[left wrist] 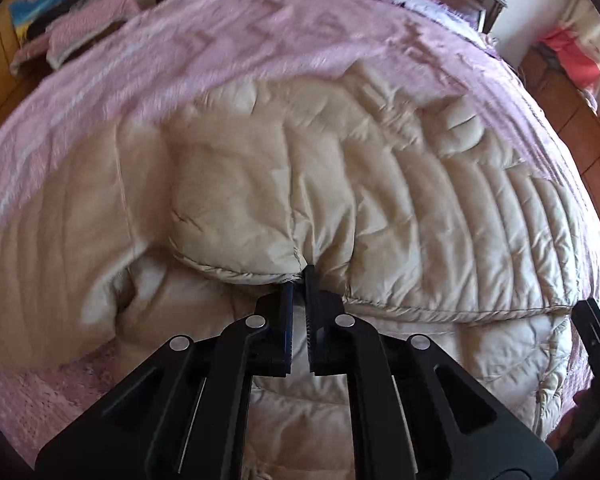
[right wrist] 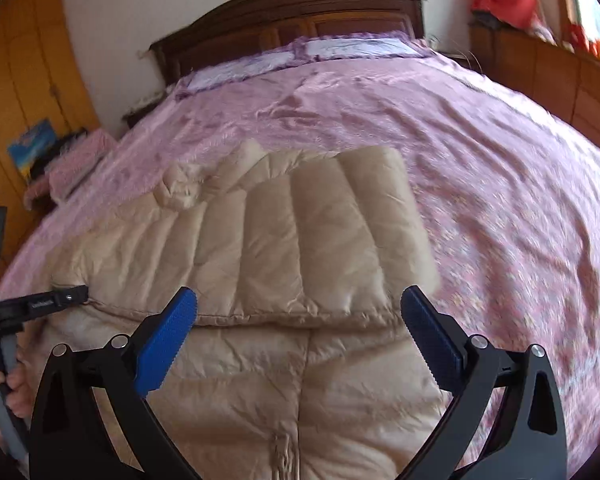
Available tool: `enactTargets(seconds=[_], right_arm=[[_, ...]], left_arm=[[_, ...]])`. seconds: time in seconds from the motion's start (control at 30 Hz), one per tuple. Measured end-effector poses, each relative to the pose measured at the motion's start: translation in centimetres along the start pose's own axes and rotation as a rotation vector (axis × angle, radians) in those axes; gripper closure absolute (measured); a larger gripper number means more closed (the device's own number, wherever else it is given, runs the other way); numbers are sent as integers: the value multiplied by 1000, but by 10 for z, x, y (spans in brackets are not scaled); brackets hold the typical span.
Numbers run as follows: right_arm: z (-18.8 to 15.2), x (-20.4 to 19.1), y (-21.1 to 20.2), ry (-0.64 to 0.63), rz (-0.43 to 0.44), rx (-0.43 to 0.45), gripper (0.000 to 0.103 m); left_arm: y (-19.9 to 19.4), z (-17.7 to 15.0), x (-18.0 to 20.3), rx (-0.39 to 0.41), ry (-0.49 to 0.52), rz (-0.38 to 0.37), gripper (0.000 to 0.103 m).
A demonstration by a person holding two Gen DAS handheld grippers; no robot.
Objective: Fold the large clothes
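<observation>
My left gripper (left wrist: 299,280) pinches the folded hem of the beige down coat (left wrist: 380,200), which fills the frame's centre on the pink bedspread (left wrist: 220,52). My right gripper (right wrist: 299,320) gapes wide above the coat, holding nothing.

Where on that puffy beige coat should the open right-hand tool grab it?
Probably the stitched hem edge of the coat straight ahead of the right gripper. That folded-over edge is thin and raised, so the wide-open jaws could pinch it from the near side.
</observation>
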State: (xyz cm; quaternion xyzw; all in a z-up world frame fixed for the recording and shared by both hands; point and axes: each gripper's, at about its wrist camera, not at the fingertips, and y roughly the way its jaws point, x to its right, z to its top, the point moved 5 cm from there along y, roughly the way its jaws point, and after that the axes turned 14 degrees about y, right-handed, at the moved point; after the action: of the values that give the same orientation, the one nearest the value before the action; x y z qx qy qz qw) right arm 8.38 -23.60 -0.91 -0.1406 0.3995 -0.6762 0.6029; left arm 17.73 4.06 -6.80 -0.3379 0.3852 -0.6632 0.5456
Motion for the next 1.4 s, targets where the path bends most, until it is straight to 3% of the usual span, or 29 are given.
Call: enactTargets(seconds=[0.13,0.23,0.3,0.4,0.63,0.9,1.17,1.4], right_arm=[[-10,4,26,-8,-45,-76,5],[-15,7,30,-10,-56,-87,5],[-13,8,25,-5,-56,-77,5],[-14,8,14,2,-42,-78,5],[-23,-4,-21,-19,4,-94,5],[-47,-15,-53,-16,47,-117,5],[-75,-23,-56,-34,39,-164,5],[-87,-17,-52,-11,11,-193,5]], left_arm=[[6,-6,2,-5,2,-14,93],[3,-7,-2,-10,-11,-34,78],[-6,-10,-5,4,-28,-35,45],[-26,-15,-10,37,-31,0,20],[-67,-37,-36,78,-71,37,15],[-102,-91,-109,98,-275,149,14],[-100,-128,-179,119,-431,271,14],[-101,-137,-221,162,-507,381,14]])
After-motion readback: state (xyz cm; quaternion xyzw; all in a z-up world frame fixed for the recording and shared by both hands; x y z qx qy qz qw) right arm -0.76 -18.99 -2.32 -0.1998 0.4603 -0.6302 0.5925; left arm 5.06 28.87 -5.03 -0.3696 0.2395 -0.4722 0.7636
